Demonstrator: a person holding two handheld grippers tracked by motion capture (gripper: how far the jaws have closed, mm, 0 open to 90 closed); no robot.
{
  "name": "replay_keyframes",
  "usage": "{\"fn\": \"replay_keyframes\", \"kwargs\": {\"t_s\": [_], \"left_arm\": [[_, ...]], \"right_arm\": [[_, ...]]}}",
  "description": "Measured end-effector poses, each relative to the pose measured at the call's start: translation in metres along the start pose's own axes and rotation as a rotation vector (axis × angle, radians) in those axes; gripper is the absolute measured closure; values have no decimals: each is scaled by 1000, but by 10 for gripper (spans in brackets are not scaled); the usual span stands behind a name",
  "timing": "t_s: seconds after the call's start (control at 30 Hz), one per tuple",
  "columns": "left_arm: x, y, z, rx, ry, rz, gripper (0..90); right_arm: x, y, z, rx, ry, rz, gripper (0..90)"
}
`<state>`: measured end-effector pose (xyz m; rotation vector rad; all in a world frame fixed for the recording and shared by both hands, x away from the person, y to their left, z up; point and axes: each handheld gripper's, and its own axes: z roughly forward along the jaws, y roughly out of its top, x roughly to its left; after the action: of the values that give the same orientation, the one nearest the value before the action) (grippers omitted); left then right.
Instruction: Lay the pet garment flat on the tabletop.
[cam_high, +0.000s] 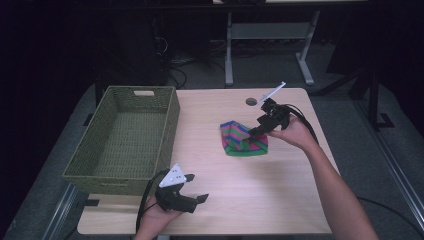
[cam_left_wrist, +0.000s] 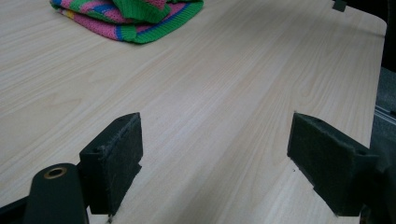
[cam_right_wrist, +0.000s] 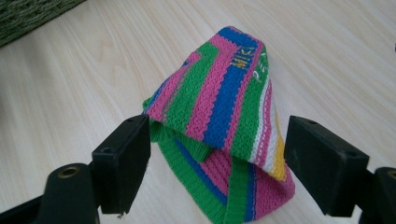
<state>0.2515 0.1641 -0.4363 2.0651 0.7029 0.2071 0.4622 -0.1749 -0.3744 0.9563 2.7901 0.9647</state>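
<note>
At the far left of the counter you have a rectangular basket, woven of olive-green fibre, with a slot handle cut into its far wall and sides that flare outward toward the rim. It stands on the pale wood-grain laminate of the counter and overhangs its left edge.

Your left claw sits near the front edge of the counter, just beside the basket's near right corner. Its jaws are spread wide, with nothing between them. In the left gripper view the jaw pads are black, blocky and faintly fuzzy at the edges, and they hover over bare wood grain.

The knitted cloth lies right of centre on the counter, well apart from the basket. It is a ribbed knit in pink, green, blue, white and yellow stripes, folded so that one layer peaks into a tent shape. Yellow and white lettering is worked into the stripes near the peak.

Your right claw is at the cloth's far right side. Its jaws are spread and stand one on each side of the raised fold. Whether either pad touches the knit cannot be told.
</note>
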Motion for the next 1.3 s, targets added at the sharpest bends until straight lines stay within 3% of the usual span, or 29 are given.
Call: {"fn": "replay_keyframes", "kwargs": {"t_s": [0.43, 0.47, 0.8, 1.3], "left_arm": [[0, 1, 2, 8, -2, 6, 177], [0, 1, 2, 9, -2, 7, 177], [0, 1, 1, 3, -6, 8, 177], [0, 2, 2, -1, -17, 10, 178]], "right_arm": [[-7, 2, 8, -10, 8, 17, 229], [-8, 4, 10, 11, 12, 21, 229], [-8, 15, 16, 7, 6, 10, 230], [-22, 11, 45, 69, 6, 71, 223]]}}
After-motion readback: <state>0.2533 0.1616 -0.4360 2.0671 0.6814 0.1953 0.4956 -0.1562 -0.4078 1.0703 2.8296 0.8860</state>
